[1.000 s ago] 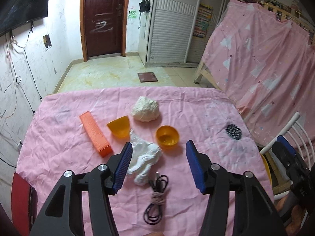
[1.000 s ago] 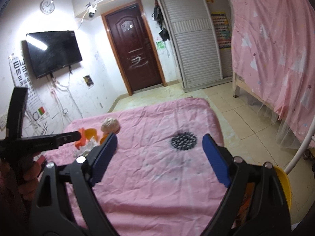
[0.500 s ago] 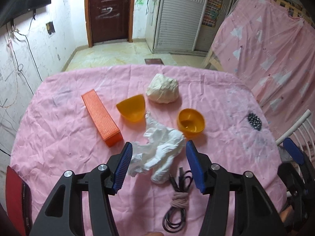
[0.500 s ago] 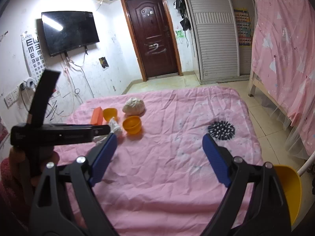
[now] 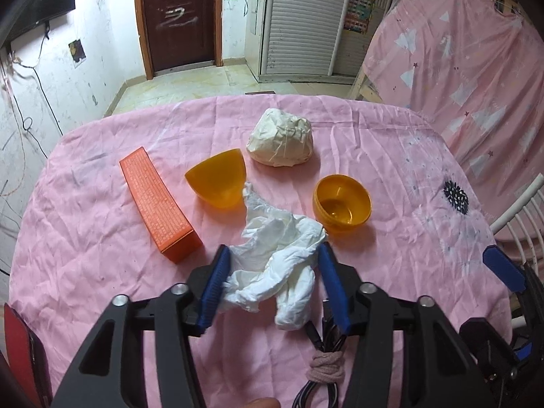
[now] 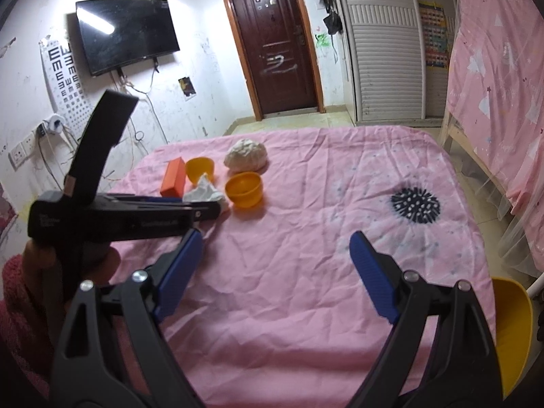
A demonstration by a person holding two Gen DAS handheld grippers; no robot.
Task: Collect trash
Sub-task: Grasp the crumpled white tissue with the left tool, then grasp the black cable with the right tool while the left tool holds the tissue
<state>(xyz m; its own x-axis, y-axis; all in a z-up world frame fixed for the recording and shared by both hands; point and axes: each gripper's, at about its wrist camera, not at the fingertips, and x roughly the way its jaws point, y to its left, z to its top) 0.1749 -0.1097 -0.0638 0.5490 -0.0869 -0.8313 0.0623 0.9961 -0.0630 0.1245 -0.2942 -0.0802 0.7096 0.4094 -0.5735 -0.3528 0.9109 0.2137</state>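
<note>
With the left tongs (image 5: 272,285) closing around the crumpled white tissue (image 5: 277,265) on the pink desk (image 5: 85,255) and the right tongs (image 6: 275,272) wide and empty, a loose flap may slip free, or the cable (image 5: 323,357) beneath snag.

A crumpled white tissue (image 5: 277,261) is seen lying loose on the pink cloth, directly between the blue pads of the closing jaws of the left gripper (image 5: 272,284), with its twisted upper end reaching past the fingertips and its lower lobe hanging back between them. A second piece of trash, a cream-coloured wad of crumpled paper (image 5: 280,142), is found well beyond the jaws, compact and dome-shaped, resting on the cloth slightly right of their centre line.
</note>
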